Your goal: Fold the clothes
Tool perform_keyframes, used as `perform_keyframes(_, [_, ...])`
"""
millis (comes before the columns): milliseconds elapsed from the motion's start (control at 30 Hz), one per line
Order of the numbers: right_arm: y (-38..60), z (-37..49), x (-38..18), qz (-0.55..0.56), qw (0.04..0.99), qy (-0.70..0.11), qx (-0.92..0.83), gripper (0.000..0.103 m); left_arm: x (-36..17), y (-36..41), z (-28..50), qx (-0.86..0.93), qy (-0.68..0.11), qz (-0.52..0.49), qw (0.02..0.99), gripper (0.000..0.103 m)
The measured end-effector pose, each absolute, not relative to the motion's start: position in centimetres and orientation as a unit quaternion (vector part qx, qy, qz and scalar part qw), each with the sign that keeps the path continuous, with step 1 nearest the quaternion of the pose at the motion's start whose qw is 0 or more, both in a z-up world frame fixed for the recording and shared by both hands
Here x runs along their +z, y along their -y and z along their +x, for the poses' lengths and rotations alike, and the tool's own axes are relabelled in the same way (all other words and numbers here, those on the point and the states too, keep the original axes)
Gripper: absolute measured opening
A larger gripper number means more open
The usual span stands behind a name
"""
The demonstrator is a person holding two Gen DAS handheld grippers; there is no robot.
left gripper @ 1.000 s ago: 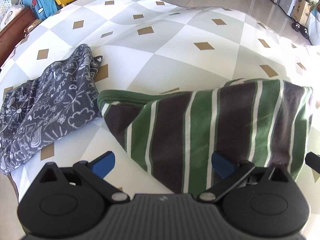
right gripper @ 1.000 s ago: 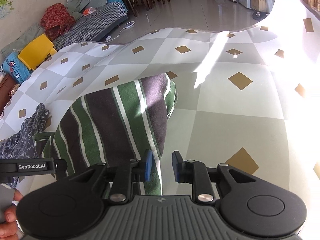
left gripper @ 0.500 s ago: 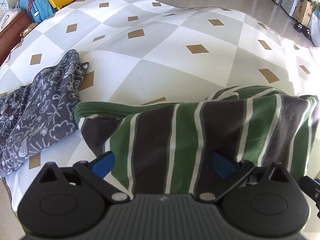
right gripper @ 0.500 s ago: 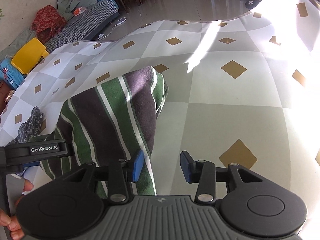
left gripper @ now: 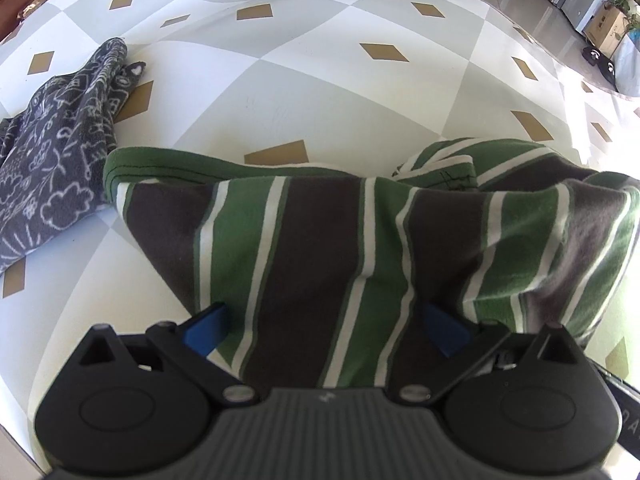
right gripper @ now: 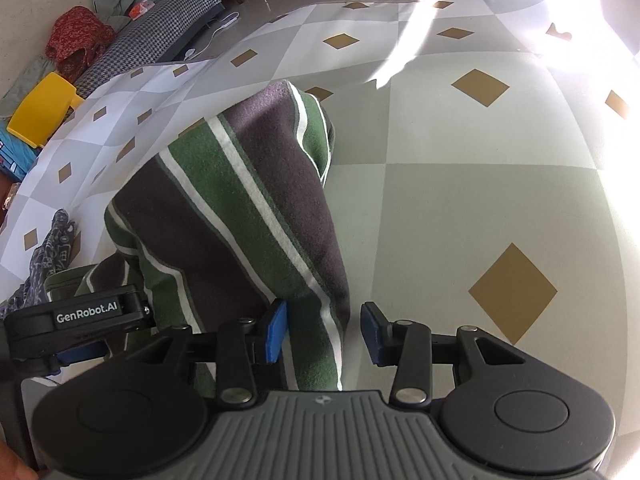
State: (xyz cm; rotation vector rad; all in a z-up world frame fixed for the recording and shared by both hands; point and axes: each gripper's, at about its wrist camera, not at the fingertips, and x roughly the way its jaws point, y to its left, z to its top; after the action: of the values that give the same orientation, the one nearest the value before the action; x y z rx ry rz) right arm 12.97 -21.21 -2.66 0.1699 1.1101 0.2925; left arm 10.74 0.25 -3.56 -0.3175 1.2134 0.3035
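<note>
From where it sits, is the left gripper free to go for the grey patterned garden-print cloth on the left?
Probably yes. The left gripper is open, its fingers either side of the striped green garment without clamping it. The grey patterned cloth lies uncovered to its left on the checkered sheet, with bare sheet between.

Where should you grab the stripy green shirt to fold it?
Probably by its near edge, coming from the person's side. The striped shirt lies bunched on the checked cloth, and that edge already sits between the fingers of both the open left gripper and the open right gripper. The far side is lumpy and doubled over.
</note>
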Motion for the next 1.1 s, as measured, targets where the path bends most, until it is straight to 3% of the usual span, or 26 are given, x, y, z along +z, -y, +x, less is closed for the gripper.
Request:
perform_keyframes(200, [21.2, 12.9, -2.4, 0.069, 0.842, -0.517, 0.136, 0.028, -3.5, 1.2, 10.1, 0.111, -0.577, -0.129, 0.799, 0.103])
perform_keyframes(733, [22.7, 12.5, -1.4, 0.065, 0.848, -0.508, 0.133, 0.029, -3.5, 6.9, 7.4, 0.017, -0.591, -0.058, 0.805, 0.103])
perform_keyframes(933, [23.9, 12.5, -1.0, 0.086, 0.848, -0.506, 0.135, 0.033, -3.2, 9.3, 6.3, -0.04, -0.594, -0.033, 0.803, 0.103])
perform_keyframes(1100, [25.3, 12.8, 0.0, 0.119, 0.848, -0.499, 0.133, 0.038, -1.7, 8.9, 5.2, -0.05, -0.577, -0.071, 0.812, 0.103])
